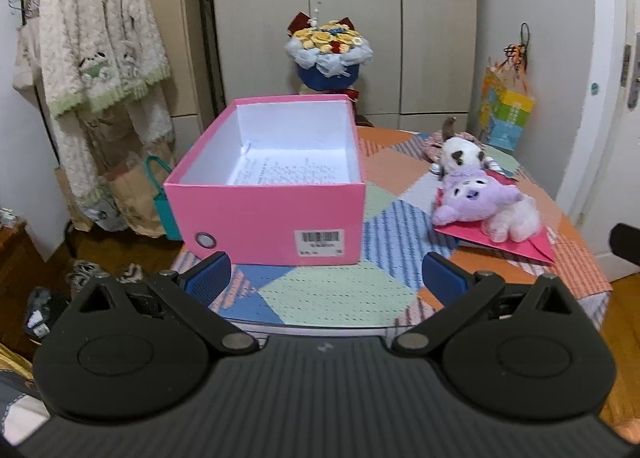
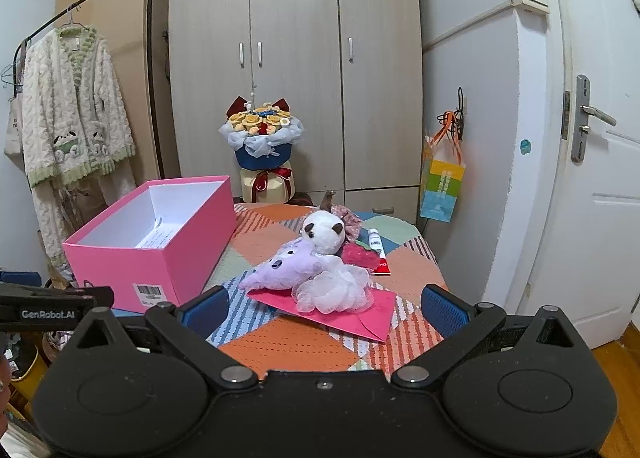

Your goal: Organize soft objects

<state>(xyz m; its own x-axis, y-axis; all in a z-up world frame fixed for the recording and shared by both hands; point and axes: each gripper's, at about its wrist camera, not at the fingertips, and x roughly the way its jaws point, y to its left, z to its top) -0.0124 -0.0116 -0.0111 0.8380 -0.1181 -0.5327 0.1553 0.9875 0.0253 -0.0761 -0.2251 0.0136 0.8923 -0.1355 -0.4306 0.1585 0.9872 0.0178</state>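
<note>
Plushies first: the purple plush [image 2: 286, 268] lies on a pink envelope [image 2: 352, 316] dead ahead of my right gripper [image 2: 324, 308], long axis running left to right, with a white plush [image 2: 324, 234] right behind it. From my left gripper [image 1: 326, 278] they sit off to the right, so the right one's nearer. Both grippers are spread wide, holding nothing. The pink box [image 1: 266, 214] faces the left one, open. Something frilly and a tube [image 2: 376, 244] are half hidden behind the white plush, hard to make out.
</note>
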